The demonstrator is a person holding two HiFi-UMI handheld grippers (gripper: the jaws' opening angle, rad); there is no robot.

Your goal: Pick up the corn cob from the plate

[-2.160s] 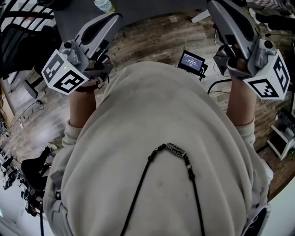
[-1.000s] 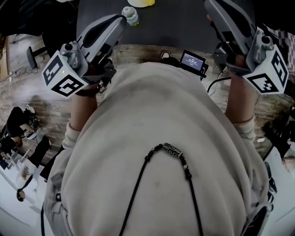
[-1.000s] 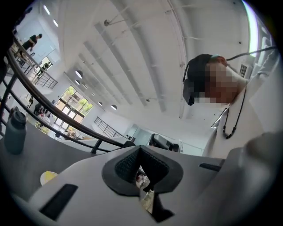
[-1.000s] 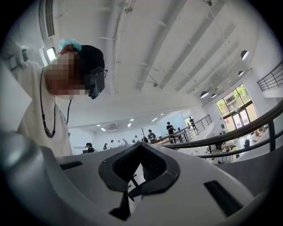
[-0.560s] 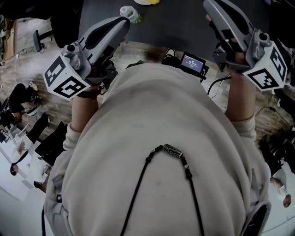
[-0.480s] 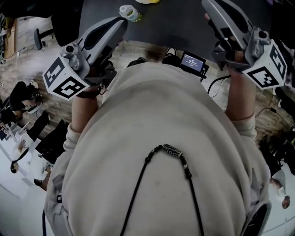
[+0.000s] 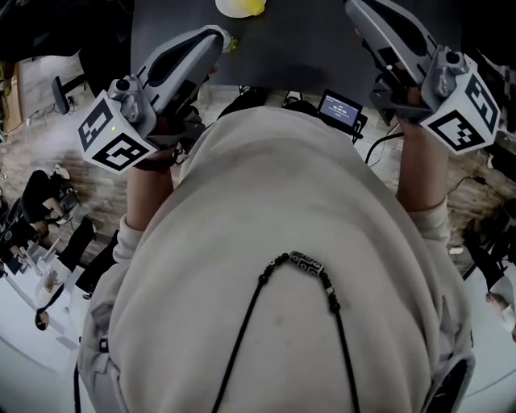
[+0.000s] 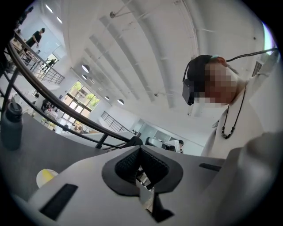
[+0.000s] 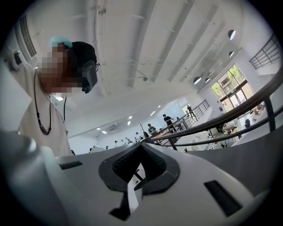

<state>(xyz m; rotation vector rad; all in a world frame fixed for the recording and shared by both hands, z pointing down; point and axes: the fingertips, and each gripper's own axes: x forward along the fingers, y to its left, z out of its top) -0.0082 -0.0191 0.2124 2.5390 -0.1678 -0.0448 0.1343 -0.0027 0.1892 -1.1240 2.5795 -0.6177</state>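
1. Ahead of the left tongs point(image 7: 211, 35), just past the tips and nearer to them than to the right tongs point(image 7: 360, 11): a yellow shape, most likely the corn cob point(image 7: 251, 6), on a pale plate point(image 7: 224, 10) at the far side of the dark surface point(image 7: 298, 40). Lies apart from both pairs of tips, untouched.
2. Left tongs: closed, pads together, nothing between them. Held level in front of the cream sweatshirt point(image 7: 274, 242).
3. Right tongs: likewise fully closed and empty, level, pointing out over the surface.
4. Judged stage: approach only, with no grip made and the cob not yet lifted.
5. Risk one: arriving closed. Would shove the cob along or off the plate instead of straddling it. Needs opening wider than the cob before getting near.
6. Risk two: rolling. Probably round and tapered, so prone to squirting sideways under an off-centre pinch. Calls for a grip across the middle.
7. Risk three: catching the plate rim with a lower tip, then tipping or sliding the plate.
8. Risk four: knocking the dark bottle point(image 8: 11, 126), standing on the same surface to the left of the left tongs, during a wide swing.
9. Exact lie of the cob on the plate: too small and cropped to tell.
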